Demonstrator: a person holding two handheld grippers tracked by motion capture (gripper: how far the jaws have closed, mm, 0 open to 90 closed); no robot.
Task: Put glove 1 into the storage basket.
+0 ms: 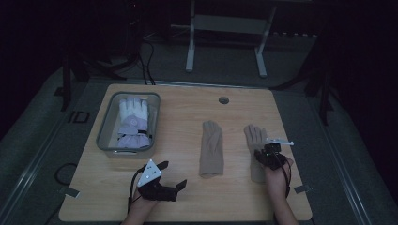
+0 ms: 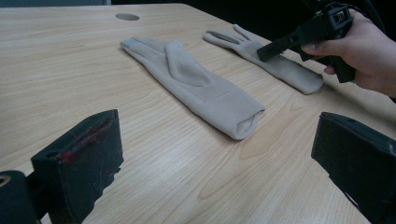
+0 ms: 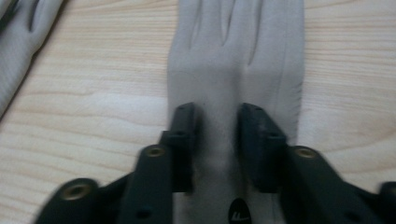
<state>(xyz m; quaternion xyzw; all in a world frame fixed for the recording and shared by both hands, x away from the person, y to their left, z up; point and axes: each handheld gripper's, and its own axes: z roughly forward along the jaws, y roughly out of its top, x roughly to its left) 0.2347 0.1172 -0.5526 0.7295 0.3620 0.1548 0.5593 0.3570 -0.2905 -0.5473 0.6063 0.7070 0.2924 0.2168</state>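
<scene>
The table [image 1: 187,206] is a pale wood slab with rounded corners and a small round hole [image 1: 224,100] near its far edge, and most of its middle and near strip lies bare. A grey bin [image 1: 104,133] sits toward the far left corner, close to the left edge, with a white glove [image 1: 133,119] lying inside it. Two tan gloves lie flat on the wood, fingers pointing away from the person: the left glove [image 1: 211,149] at the centre, the right glove [image 1: 256,140] well to its right, with bare wood between them and a further strip of wood between the right glove and the table's right edge. The right glove is soft, plain knit, fingers slightly spread, its cuff toward the person. The right hand-held gripper [image 1: 265,157] is down over this glove's palm; in the right gripper view its jaws stand a narrow way apart, astride a strip of the fabric [image 3: 217,140], and I cannot tell whether the pads press on it. The left hand-held gripper [image 1: 173,176] rests low over the bare near-left wood, jaws spread wide with nothing between them, well apart from both the bin and the left glove.
</scene>
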